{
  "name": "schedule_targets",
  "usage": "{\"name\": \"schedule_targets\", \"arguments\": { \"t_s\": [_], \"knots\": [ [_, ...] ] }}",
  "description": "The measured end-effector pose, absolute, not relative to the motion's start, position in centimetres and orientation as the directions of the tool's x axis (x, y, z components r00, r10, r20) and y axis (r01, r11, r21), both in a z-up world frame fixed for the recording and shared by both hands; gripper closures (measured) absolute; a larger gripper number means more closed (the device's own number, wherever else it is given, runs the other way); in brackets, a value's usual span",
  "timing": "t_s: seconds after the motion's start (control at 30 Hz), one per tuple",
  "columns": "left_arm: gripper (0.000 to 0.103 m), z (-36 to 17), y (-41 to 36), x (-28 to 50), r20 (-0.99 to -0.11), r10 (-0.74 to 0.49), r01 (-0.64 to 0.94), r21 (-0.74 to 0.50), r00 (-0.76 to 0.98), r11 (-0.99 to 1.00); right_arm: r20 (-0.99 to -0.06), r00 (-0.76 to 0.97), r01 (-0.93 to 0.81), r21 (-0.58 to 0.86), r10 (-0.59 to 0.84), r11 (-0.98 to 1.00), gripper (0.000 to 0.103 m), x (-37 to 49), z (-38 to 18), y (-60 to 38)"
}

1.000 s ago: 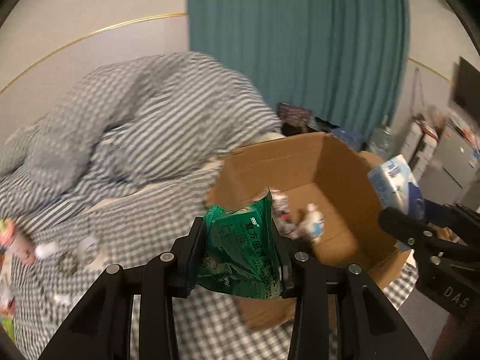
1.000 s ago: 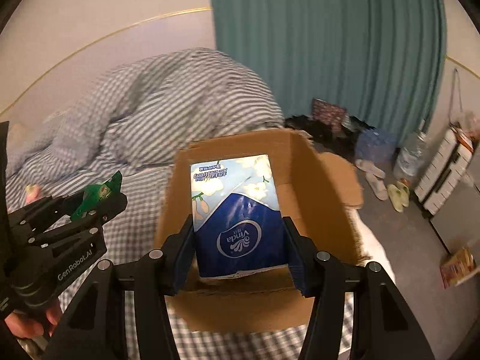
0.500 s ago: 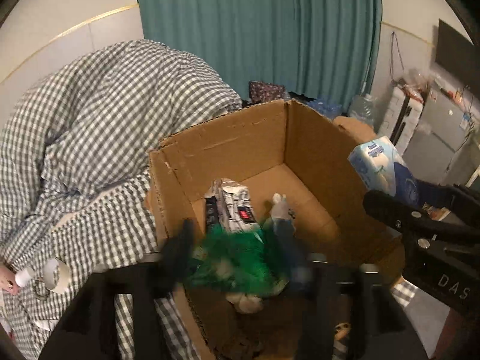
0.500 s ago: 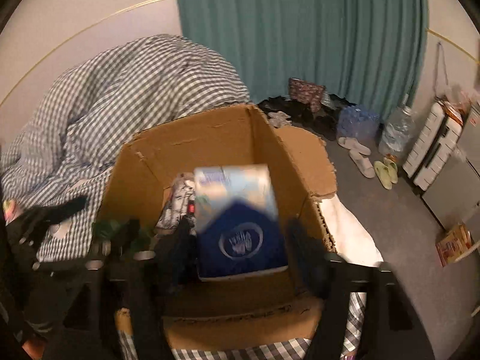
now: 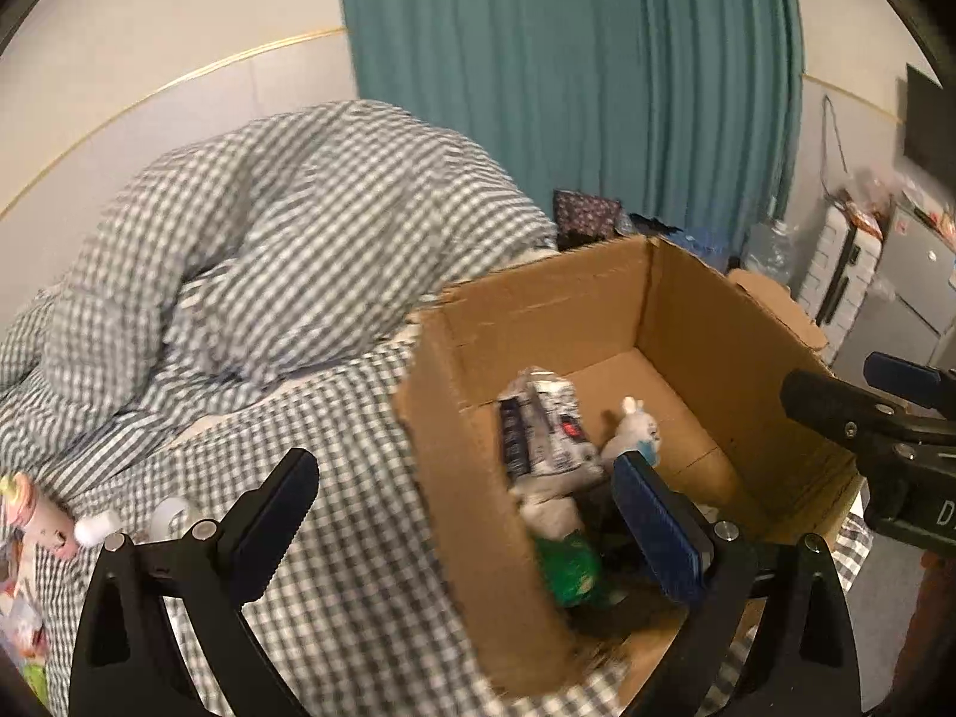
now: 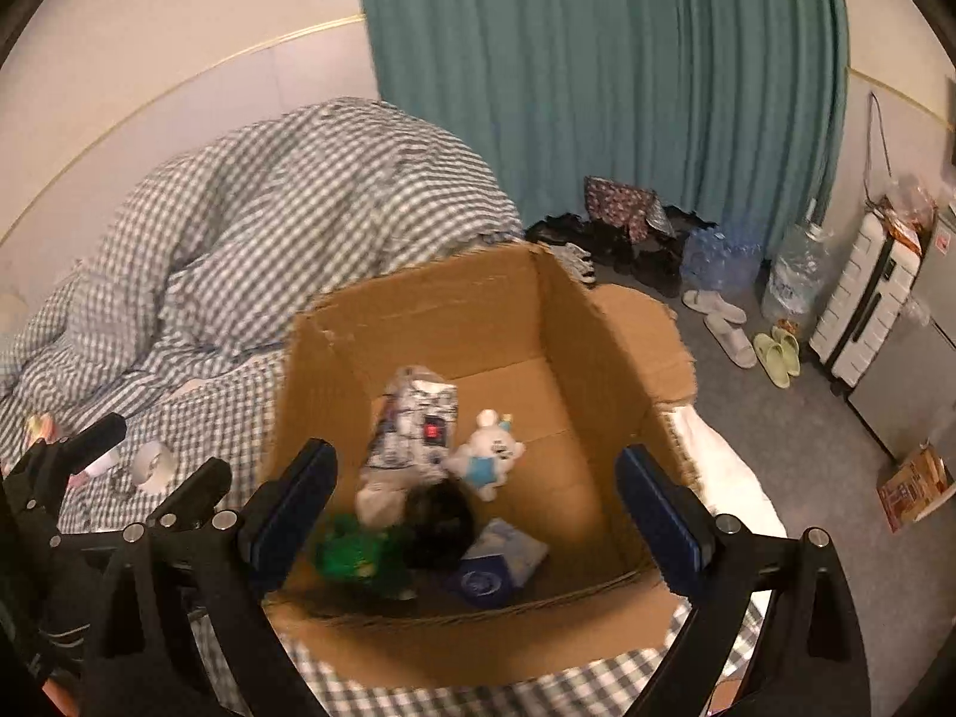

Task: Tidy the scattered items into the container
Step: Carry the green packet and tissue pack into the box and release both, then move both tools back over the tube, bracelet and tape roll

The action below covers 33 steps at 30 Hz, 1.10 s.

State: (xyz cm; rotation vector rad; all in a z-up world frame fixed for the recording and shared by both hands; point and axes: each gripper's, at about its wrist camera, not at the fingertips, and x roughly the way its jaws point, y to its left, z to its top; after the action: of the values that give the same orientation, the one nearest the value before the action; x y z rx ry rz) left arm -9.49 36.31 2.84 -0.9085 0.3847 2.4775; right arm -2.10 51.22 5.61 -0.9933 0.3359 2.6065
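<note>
An open cardboard box (image 6: pixel 472 310) stands on the checked bed; it also shows in the left wrist view (image 5: pixel 705 322). Inside lie a green packet (image 6: pixel 352 555), a blue tissue pack (image 6: pixel 499 561), a white rabbit toy (image 6: pixel 487 454), a grey-white pouch (image 6: pixel 412 424) and a dark item (image 6: pixel 439 523). My right gripper (image 6: pixel 475 514) is open and empty above the box's near side. My left gripper (image 5: pixel 466 523) is open and empty over the box's left wall; the green packet (image 5: pixel 567 567) lies below it. A tape roll (image 6: pixel 149 463) and a pink item (image 5: pixel 36 514) lie on the bed at left.
A rumpled checked duvet (image 6: pixel 287 209) is heaped behind the box. A teal curtain (image 6: pixel 597 77) hangs at the back. On the floor at right are slippers (image 6: pixel 777 352), a water jug (image 6: pixel 794 275), a white suitcase (image 6: pixel 866 293) and a small carton (image 6: pixel 914 484).
Both grippers moved over the box and opened. The green packet dropped from the left one and the blue tissue pack from the right one; both now lie in the box.
</note>
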Motion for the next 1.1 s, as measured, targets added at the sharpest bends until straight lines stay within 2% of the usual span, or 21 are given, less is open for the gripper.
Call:
{"name": "schedule_targets", "arguments": {
  "t_s": [0.27,0.6,0.9,1.1],
  "knots": [
    [0.002,5.0,25.4,-8.5,-0.641,0.224,-0.373,0.105,-0.734,-0.922,-0.646,-0.755,-0.237,0.104,0.116,-0.966,0.008,-1.9,7.3,41.0],
    [0.0,7.9,8.2,-6.3,-0.595,0.077,-0.151,0.076,-0.8,-0.986,-0.626,-0.78,-0.027,0.068,-0.021,-0.997,0.008,-2.4,7.7,26.0],
    [0.0,4.5,-2.4,-6.7,-0.643,0.004,-0.026,0.025,-0.766,-0.999,-0.661,-0.743,0.071,0.074,-0.103,-0.995,0.008,-5.0,5.9,18.7],
    [0.0,0.0,-4.3,-8.6,-0.685,0.003,-0.018,0.014,-0.728,-1.0,-0.691,-0.716,0.079,0.064,-0.102,-0.995,0.008,-8.0,3.6,17.2]
  ]
}}
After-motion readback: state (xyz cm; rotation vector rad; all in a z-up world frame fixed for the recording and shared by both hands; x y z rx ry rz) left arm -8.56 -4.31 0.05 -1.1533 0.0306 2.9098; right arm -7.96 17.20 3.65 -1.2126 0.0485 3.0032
